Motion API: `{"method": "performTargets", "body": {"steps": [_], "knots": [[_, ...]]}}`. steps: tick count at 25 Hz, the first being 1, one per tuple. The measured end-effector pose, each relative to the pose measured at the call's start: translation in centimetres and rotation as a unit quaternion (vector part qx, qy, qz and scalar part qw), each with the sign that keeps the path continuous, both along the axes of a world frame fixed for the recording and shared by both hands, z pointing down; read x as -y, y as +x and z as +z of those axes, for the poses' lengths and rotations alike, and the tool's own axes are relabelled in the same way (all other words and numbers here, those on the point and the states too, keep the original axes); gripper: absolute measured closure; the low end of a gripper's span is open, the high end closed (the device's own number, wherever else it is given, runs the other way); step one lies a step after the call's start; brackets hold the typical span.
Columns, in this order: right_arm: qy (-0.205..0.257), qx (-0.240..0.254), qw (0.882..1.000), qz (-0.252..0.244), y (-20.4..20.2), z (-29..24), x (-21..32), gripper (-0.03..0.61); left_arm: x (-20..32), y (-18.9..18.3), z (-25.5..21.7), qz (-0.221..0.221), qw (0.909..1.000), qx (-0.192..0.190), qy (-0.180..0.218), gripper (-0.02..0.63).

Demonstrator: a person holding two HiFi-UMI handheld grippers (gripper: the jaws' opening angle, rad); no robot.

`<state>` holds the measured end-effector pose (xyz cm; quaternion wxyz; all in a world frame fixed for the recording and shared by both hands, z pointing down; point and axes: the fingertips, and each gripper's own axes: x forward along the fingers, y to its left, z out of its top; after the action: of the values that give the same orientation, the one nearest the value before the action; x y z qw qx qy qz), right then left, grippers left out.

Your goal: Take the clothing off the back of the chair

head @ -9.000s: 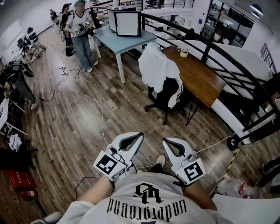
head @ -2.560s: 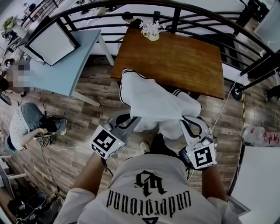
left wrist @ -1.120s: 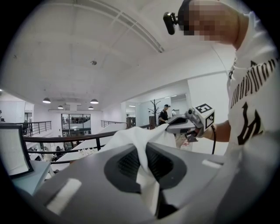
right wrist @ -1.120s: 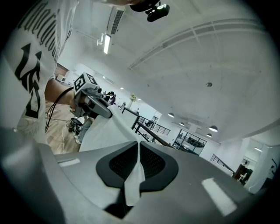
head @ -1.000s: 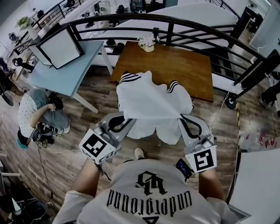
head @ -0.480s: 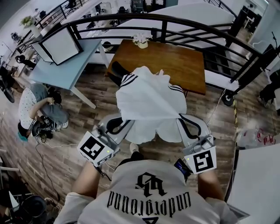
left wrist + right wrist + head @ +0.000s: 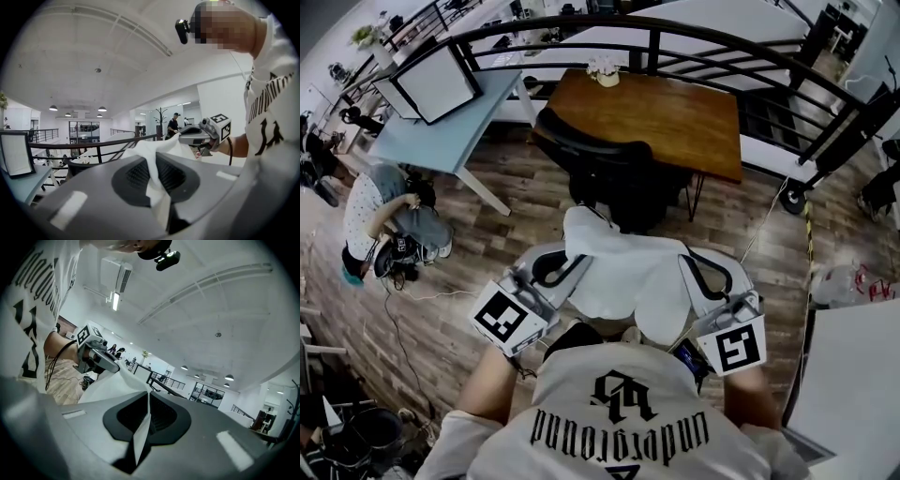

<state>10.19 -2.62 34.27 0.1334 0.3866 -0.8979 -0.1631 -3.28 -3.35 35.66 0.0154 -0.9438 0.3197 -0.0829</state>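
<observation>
over wood floor (image 7: 478, 246), clothing (image 7: 630, 277) spans left gripper (image 7: 579, 264) to right gripper (image 7: 691, 261), clamped.

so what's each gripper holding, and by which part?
Both hold the white garment: the left gripper pinches a fold at its left edge, the right gripper a fold at its right edge. It hangs between them, off the chair.

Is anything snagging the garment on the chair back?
Nothing visible. The white garment hangs between the left tool and right tool, both shut on it, and the chair back beyond it is bare.
</observation>
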Motion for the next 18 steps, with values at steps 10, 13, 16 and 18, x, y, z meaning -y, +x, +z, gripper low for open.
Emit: {"method": "performTargets", "body": {"steps": [10, 13, 16, 18], "knots": [[-0.005, 0.014, 1.0, 0.022, -1.2, 0.1, -4.8, 0.561, -3.7, -1.1, 0.6, 0.034, 0.9994, -0.001, -0.004, 0.545], [-0.01, 0.017, 0.999, 0.035, -2.6, 0.5, -6.7, 0.561, -5.3, -2.5, 1.0, 0.051, 0.9987, -0.003, -0.003, 0.545], [-0.015, 0.019, 0.999, 0.048, -4.2, 0.5, -8.6, 0.561, -6.8, -4.1, 0.9, 0.066, 0.9978, -0.005, 0.002, 0.545], [-0.023, 0.021, 0.998, 0.054, -5.4, 0.7, -9.8, 0.561, -7.8, -5.4, 0.8, 0.072, 0.9974, -0.007, 0.004, 0.545]]}}
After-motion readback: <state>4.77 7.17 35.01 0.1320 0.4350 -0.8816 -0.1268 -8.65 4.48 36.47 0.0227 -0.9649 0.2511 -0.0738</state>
